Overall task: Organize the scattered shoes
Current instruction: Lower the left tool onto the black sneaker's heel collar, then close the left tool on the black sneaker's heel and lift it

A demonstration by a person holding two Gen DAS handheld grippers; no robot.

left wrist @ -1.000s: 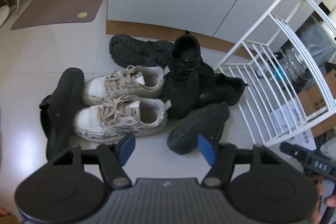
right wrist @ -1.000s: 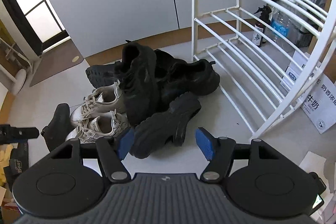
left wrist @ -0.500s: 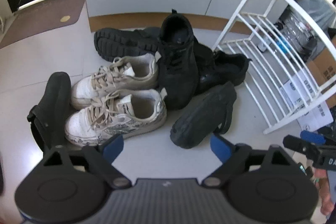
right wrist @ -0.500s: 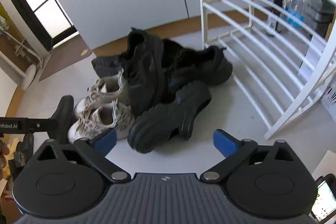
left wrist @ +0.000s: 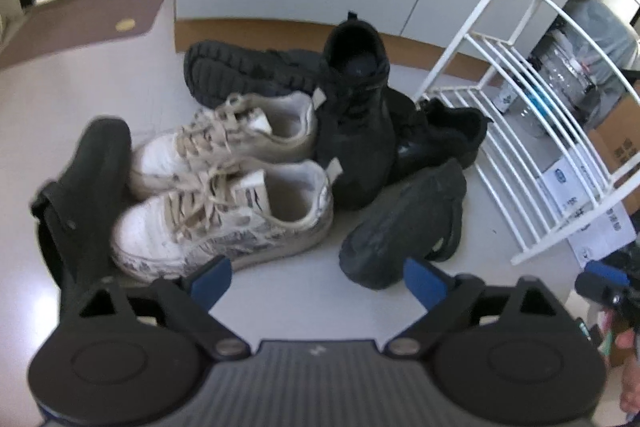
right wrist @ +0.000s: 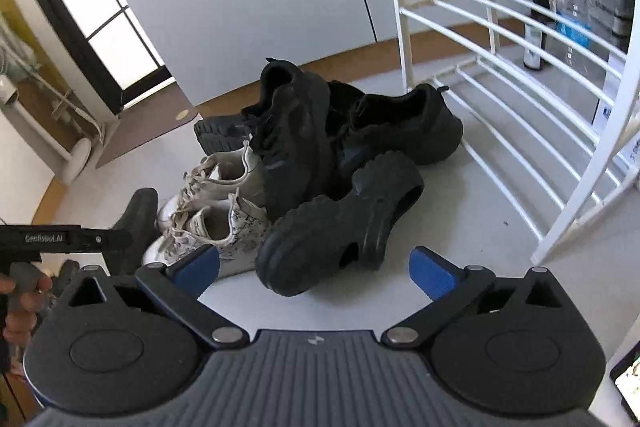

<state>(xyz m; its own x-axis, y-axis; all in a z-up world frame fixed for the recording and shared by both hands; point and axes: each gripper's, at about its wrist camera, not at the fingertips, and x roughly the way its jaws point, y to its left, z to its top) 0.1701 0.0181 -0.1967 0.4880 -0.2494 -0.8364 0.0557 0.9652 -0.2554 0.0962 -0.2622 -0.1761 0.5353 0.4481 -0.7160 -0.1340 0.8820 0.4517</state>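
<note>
The shoes lie heaped on the floor (left wrist: 280, 291) beside the white rack (right wrist: 500, 75): a black clog (right wrist: 340, 223) nearest me, two white sneakers (left wrist: 224, 211) side by side to its left, black sneakers (right wrist: 296, 143) piled behind. My right fingers (right wrist: 316, 269) are spread wide, empty, above the clog; my left fingers (left wrist: 318, 281) are equally apart, holding nothing

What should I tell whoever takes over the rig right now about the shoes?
Left tool: open, empty, above the floor by the white sneakers.
Right tool: open, empty, facing the black clog.
Shoes: all piled on the floor; second clog lies left of the sneakers; black sneakers are heaped behind.
Done: nothing on the white rack.
Left: pair and shelve every shoe.
</note>
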